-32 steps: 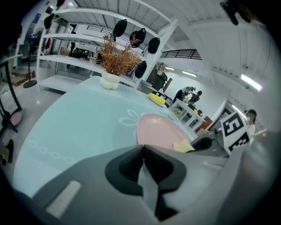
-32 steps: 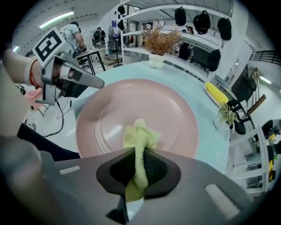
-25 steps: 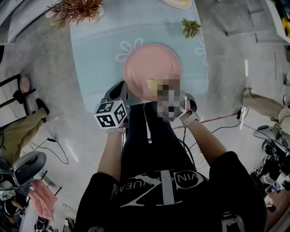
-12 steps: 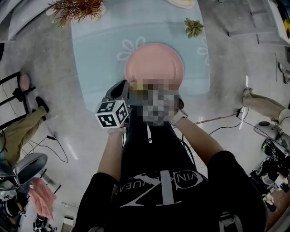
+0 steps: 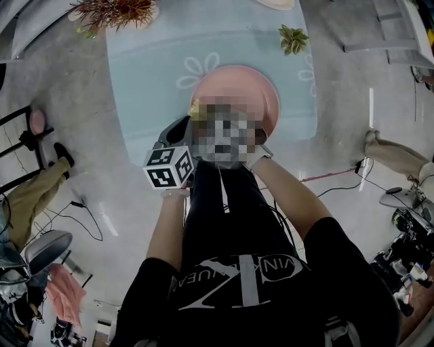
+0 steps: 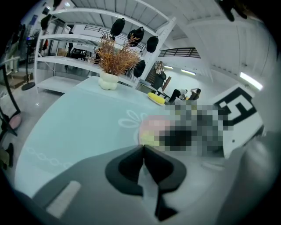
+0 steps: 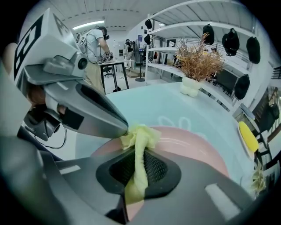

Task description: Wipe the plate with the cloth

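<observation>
A pink plate [image 5: 234,85] lies on the pale blue table [image 5: 142,74] near its front edge. In the right gripper view my right gripper [image 7: 138,154] is shut on a yellow cloth [image 7: 140,145], whose bunched end rests on the plate's [image 7: 189,145] near rim. In the head view a mosaic patch hides that gripper, and only a bit of cloth [image 5: 197,108] shows. My left gripper [image 5: 184,124] is shut, its tip [image 7: 125,129] at the plate's near-left rim beside the cloth. Its jaws [image 6: 142,147] meet, and I cannot see whether they pinch the rim.
A dried plant in a white pot [image 5: 112,13] stands at the table's far left, and a small green plant [image 5: 293,38] at the far right. A yellow object [image 7: 249,136] lies beyond the plate. Cables and another person's leg [image 5: 27,196] are on the floor.
My right gripper has carried the cloth leftward along the plate's near edge, toward the left gripper. The left gripper has stayed in place.
</observation>
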The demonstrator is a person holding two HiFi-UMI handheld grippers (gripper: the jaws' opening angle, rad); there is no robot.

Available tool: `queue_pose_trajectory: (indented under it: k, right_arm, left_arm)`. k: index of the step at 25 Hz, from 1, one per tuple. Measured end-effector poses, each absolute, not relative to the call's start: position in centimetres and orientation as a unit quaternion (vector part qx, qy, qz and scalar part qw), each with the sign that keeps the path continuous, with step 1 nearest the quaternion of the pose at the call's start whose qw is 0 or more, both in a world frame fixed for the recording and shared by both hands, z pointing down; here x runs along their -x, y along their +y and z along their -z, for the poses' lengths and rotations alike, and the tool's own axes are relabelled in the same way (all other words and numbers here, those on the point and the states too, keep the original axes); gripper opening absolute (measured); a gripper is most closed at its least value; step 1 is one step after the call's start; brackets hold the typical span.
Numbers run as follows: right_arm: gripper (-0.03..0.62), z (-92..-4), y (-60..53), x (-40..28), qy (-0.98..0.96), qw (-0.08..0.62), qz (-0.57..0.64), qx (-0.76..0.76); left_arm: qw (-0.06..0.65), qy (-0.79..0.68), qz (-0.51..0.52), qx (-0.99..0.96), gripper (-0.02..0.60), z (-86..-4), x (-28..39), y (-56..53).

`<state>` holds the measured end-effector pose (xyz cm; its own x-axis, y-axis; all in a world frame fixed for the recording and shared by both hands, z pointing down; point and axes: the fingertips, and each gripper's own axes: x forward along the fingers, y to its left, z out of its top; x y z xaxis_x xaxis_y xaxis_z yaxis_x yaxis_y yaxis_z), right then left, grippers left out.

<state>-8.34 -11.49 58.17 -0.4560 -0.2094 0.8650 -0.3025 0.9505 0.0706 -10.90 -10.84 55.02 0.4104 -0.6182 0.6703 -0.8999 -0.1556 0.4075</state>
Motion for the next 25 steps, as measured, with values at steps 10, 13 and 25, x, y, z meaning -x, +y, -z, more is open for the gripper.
queue_pose_trajectory:
  k: [10, 13, 25]
  right_arm:
    - [0.043, -58.0, -17.5, 6.1, -0.842, 0.495, -0.022, -0.211]
    - [0.041, -58.0, -19.6, 3.8, -0.829, 0.504, -0.013, -0.24]
    - [0.038, -58.1, -20.3, -4.7, -0.779, 0.549, -0.005, -0.303]
  left_arm:
    - [0.399, -0.515, -0.176, -0.738, 0.0, -54.9, 10.9, -10.9]
    - [0.399, -0.515, -0.176, -0.738, 0.0, -55.0, 10.9, -10.9]
    - [0.399, -0.516, -0.176, -0.737, 0.0, -55.0, 10.8, -10.9]
